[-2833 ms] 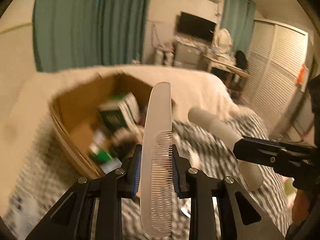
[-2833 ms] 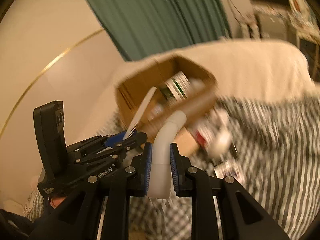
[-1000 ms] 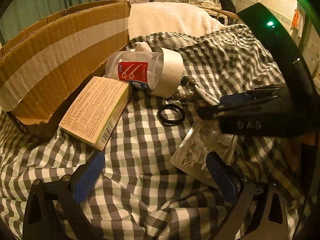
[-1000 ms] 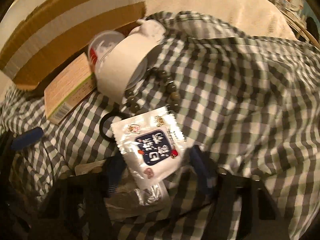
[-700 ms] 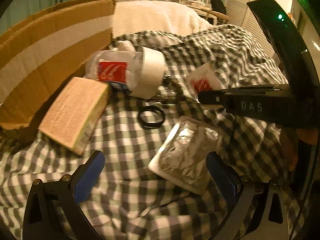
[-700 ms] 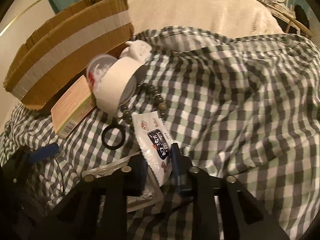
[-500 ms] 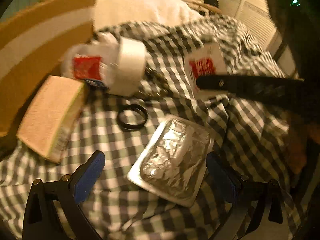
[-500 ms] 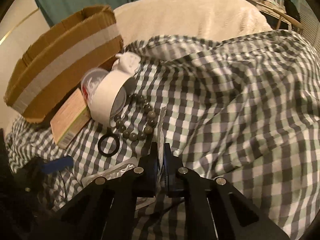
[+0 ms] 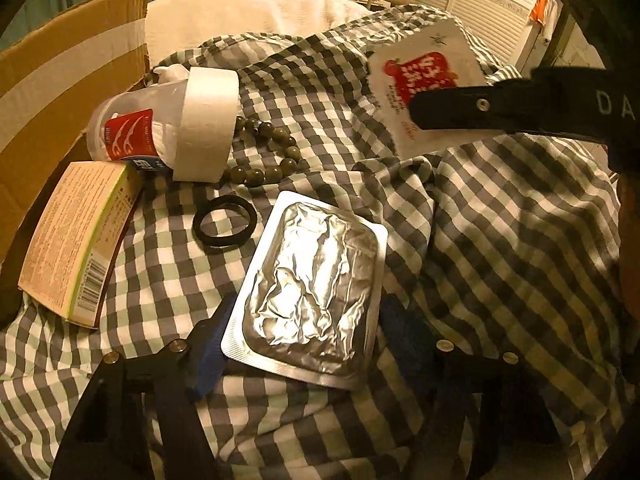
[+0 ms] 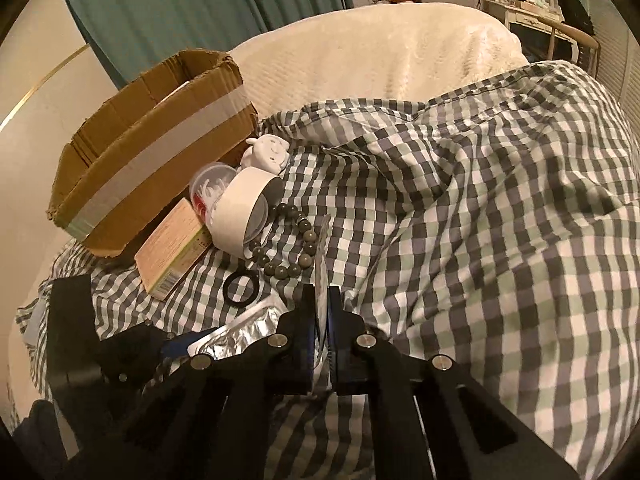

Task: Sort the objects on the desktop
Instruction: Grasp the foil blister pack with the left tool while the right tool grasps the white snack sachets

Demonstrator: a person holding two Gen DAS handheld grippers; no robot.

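Note:
My right gripper (image 10: 320, 300) is shut on a flat white snack packet (image 9: 424, 80) with red print and holds it above the checked cloth; it shows edge-on in the right wrist view (image 10: 321, 256). My left gripper (image 9: 304, 332) stands open around a silver foil blister pack (image 9: 312, 292) lying on the cloth, one pad at each side. The cardboard box (image 9: 48, 80) stands at the left, also seen in the right wrist view (image 10: 152, 160).
On the cloth lie a tape roll (image 9: 206, 124), a clear floss-pick jar (image 9: 128, 132), a bead bracelet (image 9: 264, 160), a black ring (image 9: 224, 226), a yellow-green carton (image 9: 76, 240) and a small white figure (image 10: 268, 152). A cream blanket (image 10: 380, 48) lies behind.
My right gripper closed on the snack packet and lifted it off the cloth. My left gripper came down around the foil pack and its jaws narrowed. Earlier both held a comb and a tube.

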